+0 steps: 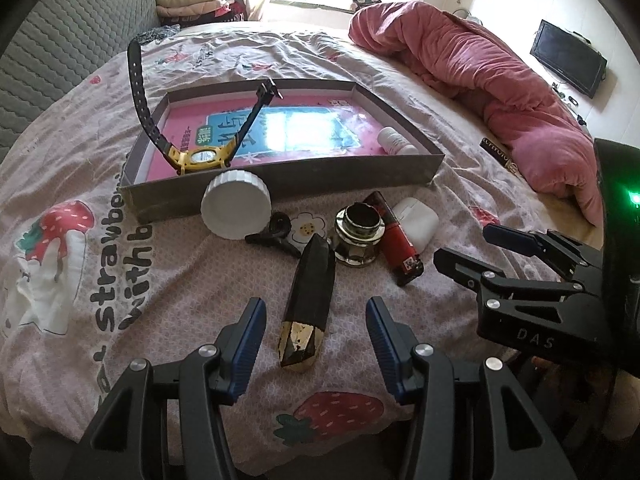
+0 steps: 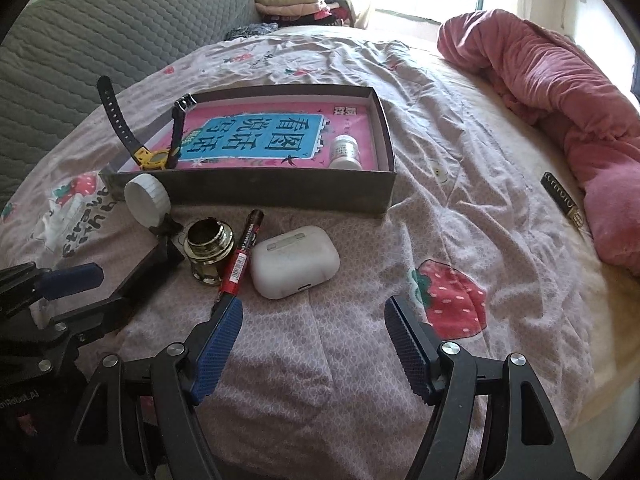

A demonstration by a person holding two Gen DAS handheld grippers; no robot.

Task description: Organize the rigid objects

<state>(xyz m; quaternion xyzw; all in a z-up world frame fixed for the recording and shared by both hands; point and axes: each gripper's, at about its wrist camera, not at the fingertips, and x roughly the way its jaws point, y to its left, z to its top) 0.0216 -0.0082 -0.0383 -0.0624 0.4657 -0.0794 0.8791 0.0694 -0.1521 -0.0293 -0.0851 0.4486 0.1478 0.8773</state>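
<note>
A shallow grey box (image 1: 280,184) (image 2: 256,194) on the bed holds a pink book, a yellow watch (image 1: 200,158) (image 2: 154,158) and a small white bottle (image 1: 394,142) (image 2: 346,152). In front of it lie a white lid (image 1: 236,204) (image 2: 146,200), a black clip (image 1: 276,234), a brass ink bottle (image 1: 358,236) (image 2: 206,248), a red marker (image 1: 396,240) (image 2: 244,252), a white earbud case (image 1: 416,222) (image 2: 294,262) and a black-and-gold case (image 1: 308,300). My left gripper (image 1: 316,340) is open around the black-and-gold case's near end. My right gripper (image 2: 314,344) (image 1: 472,248) is open and empty, just short of the earbud case.
A pink duvet (image 1: 480,92) (image 2: 560,100) is bunched at the right. A dark flat labelled thing (image 1: 500,154) (image 2: 564,204) lies beside it. A grey quilted headboard (image 2: 100,40) stands at the left. Folded clothes lie at the back under the window.
</note>
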